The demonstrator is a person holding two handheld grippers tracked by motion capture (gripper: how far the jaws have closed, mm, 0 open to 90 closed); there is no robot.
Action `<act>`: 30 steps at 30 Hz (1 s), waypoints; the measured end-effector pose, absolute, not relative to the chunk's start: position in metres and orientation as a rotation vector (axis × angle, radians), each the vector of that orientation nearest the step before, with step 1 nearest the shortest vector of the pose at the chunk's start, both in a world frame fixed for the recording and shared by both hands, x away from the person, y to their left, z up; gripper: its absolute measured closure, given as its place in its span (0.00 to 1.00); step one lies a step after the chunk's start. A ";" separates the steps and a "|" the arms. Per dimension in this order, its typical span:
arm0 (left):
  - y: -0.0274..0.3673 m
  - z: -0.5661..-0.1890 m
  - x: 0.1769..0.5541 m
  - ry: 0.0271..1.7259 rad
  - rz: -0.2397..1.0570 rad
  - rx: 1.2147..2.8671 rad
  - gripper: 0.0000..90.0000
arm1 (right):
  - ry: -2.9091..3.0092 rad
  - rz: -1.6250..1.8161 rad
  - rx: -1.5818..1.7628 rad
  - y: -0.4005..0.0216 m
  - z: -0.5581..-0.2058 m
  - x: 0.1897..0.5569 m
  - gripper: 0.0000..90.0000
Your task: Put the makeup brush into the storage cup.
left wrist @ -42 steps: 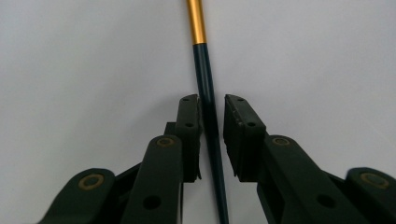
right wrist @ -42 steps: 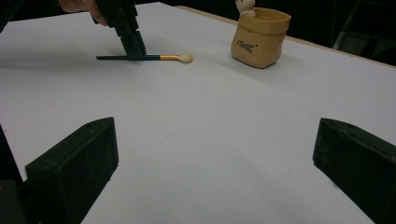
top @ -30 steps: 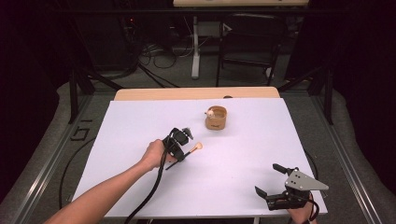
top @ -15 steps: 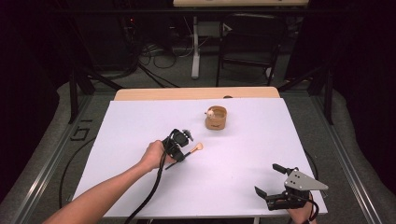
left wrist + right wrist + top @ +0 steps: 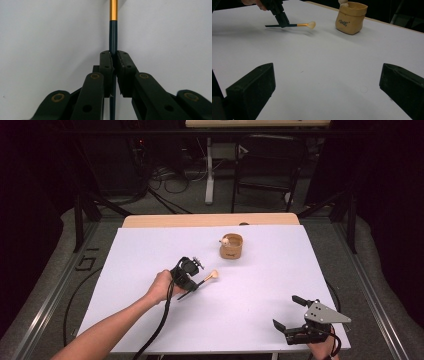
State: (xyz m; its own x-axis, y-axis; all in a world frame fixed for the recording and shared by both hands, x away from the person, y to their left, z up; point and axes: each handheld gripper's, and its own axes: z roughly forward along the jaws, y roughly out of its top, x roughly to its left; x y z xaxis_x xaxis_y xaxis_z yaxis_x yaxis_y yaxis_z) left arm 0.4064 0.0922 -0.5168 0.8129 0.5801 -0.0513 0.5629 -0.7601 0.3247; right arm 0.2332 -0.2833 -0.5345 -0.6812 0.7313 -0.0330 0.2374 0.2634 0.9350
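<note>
Holding the brush (image 5: 202, 281) by its dark handle, my left claw (image 5: 192, 281) sits left of the table's middle, its jaws pinched tight on the thin stick; in the left gripper view the handle (image 5: 113, 37) runs straight up between the two pads and changes to a gold collar just beyond them. From above, the brush's long axis slants up and to the right, away from my hand, so the pale bristle tip (image 5: 214, 275) leads and the handle tail trails back under the claw. That slant points roughly toward the small tan pouch (image 5: 231, 246), which stands upright farther back and a little to the right, well apart from the bristles, with something pale already poking out of its open mouth. This is the relation I judge the next move turns on: the pouch lies ahead and to the right of the tip, so the brush would need carrying that way and tipping upright over the opening. My left claw is clearly the nearer one. Far to the right, at the near corner of the white table (image 5: 150, 250), my right claw (image 5: 290, 316) rests with jaws spread wide and nothing between them, looking across at the brush and pouch.
</note>
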 end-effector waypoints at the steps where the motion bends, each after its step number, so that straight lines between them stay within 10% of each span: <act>1: 0.093 -0.515 0.406 0.863 0.079 2.667 0.93 | 2.070 1.419 0.879 -0.283 -0.534 0.233 0.00; 30: 0.097 -0.476 0.381 0.693 0.147 2.361 0.93 | 2.135 1.388 0.931 -0.267 -0.525 0.234 0.00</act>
State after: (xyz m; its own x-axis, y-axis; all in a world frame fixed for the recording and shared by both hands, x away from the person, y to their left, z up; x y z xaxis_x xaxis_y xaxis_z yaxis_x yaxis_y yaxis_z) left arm 0.3813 0.0966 -0.4761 0.8530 0.5166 -0.0741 0.4419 -0.6392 0.6294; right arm 0.2339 -0.2671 -0.5250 -0.6837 0.7297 0.0068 0.3024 0.2749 0.9127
